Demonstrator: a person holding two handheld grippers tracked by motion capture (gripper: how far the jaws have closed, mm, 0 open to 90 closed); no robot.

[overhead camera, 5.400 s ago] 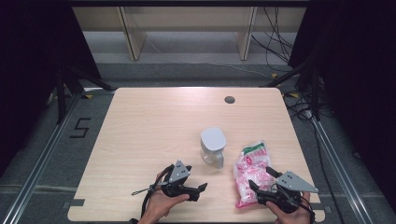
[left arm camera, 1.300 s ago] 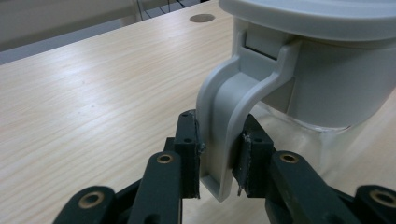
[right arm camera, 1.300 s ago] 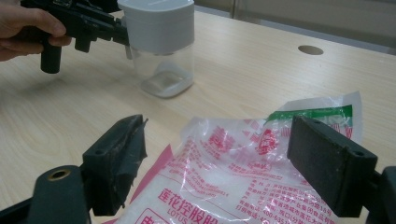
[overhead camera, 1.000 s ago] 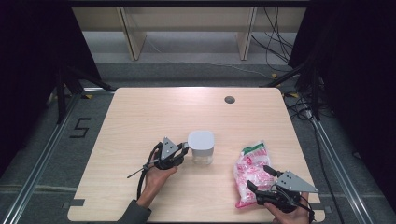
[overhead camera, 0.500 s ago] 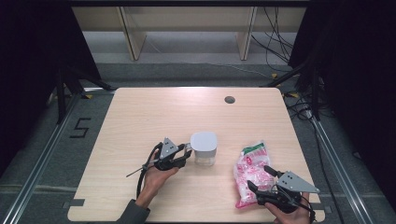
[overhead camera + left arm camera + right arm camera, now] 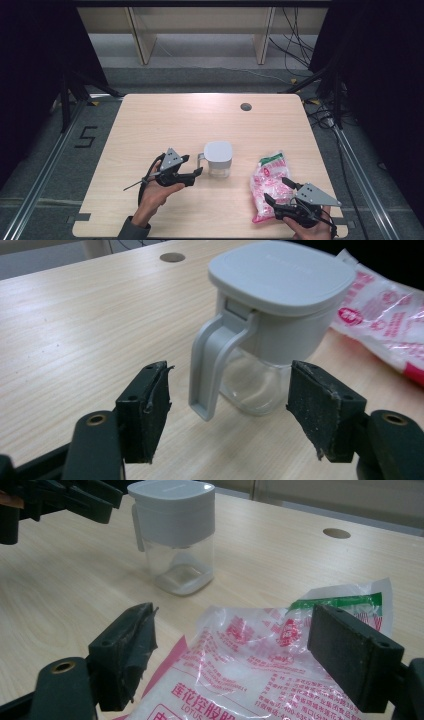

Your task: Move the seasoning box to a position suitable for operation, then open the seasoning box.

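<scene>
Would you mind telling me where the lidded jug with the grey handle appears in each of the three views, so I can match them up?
High view: the jug stands at table centre, just right of the left gripper.
Left gripper view: it sits upper middle, handle toward the camera, beyond the open jaws.
Right gripper view: it sits upper left, behind the pink bag.
Shared landmark: the round hole in the tabletop.

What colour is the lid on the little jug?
The lid on the jug is light grey, clearest in the left gripper view.
</scene>
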